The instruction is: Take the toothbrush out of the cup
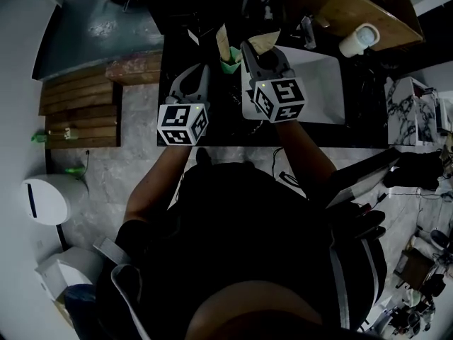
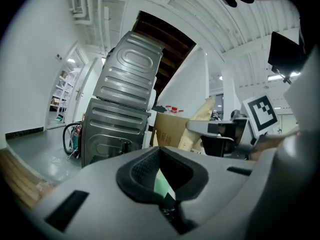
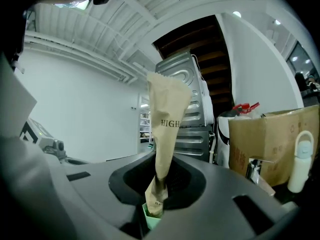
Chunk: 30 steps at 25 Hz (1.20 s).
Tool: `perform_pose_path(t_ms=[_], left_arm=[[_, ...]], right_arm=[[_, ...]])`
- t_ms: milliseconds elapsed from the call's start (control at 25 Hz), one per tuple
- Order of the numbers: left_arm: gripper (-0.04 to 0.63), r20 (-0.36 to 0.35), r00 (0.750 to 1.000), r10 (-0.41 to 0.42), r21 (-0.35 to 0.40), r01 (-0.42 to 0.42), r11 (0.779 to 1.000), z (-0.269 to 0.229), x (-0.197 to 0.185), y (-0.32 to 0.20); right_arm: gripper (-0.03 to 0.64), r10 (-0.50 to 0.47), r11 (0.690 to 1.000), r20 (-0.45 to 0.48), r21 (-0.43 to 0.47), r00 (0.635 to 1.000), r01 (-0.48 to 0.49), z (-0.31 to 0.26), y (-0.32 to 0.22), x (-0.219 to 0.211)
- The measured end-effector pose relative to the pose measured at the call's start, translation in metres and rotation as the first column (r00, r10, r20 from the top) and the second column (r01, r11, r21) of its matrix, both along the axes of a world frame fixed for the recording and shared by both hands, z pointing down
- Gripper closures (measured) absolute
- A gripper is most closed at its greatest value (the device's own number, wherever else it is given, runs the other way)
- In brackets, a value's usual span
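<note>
A green cup hangs over the black counter in the head view. My left gripper reaches it from the left, and in the left gripper view the left gripper is shut on a sliver of the cup's green wall. The toothbrush, in a tan paper wrapper, stands up and to the right of the cup, with my right gripper on it. The right gripper is shut on the wrapped toothbrush, its green end showing below the pads.
A white basin sits in the counter to the right, with a tap behind it. A white bottle and a cardboard box stand at the back right. Wooden steps lie left. Stacked grey machines stand ahead.
</note>
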<state>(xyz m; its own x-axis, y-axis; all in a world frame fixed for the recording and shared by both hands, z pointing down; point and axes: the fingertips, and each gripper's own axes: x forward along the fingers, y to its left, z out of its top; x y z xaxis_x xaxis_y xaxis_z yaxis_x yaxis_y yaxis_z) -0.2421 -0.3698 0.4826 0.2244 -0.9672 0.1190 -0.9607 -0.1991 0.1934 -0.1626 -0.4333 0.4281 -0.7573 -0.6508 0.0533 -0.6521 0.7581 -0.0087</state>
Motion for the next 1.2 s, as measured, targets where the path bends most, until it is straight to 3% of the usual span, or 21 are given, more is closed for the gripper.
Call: perform_pose_path(t_ms=[240, 560, 1200], left_arm=[[0.591, -0.012, 1.0, -0.001, 0.028, 0.001, 1.0, -0.023, 0.006, 0.01], [0.591, 0.028, 0.999, 0.015, 0.077, -0.017, 0.997, -0.062, 0.025, 0.033], [0.591, 0.016, 1.0, -0.001, 0.099, 0.0, 0.995, -0.074, 0.05, 0.062]], right_arm=[[0.568, -0.001, 1.0, 0.048, 0.021, 0.999, 0.0, -0.041, 0.022, 0.023], [0.569, 0.026, 0.999, 0.057, 0.023, 0.998, -0.027, -0.068, 0.051, 0.069], [0.577, 0.017, 1.0, 0.057, 0.008, 0.998, -0.017, -0.067, 0.084, 0.107]])
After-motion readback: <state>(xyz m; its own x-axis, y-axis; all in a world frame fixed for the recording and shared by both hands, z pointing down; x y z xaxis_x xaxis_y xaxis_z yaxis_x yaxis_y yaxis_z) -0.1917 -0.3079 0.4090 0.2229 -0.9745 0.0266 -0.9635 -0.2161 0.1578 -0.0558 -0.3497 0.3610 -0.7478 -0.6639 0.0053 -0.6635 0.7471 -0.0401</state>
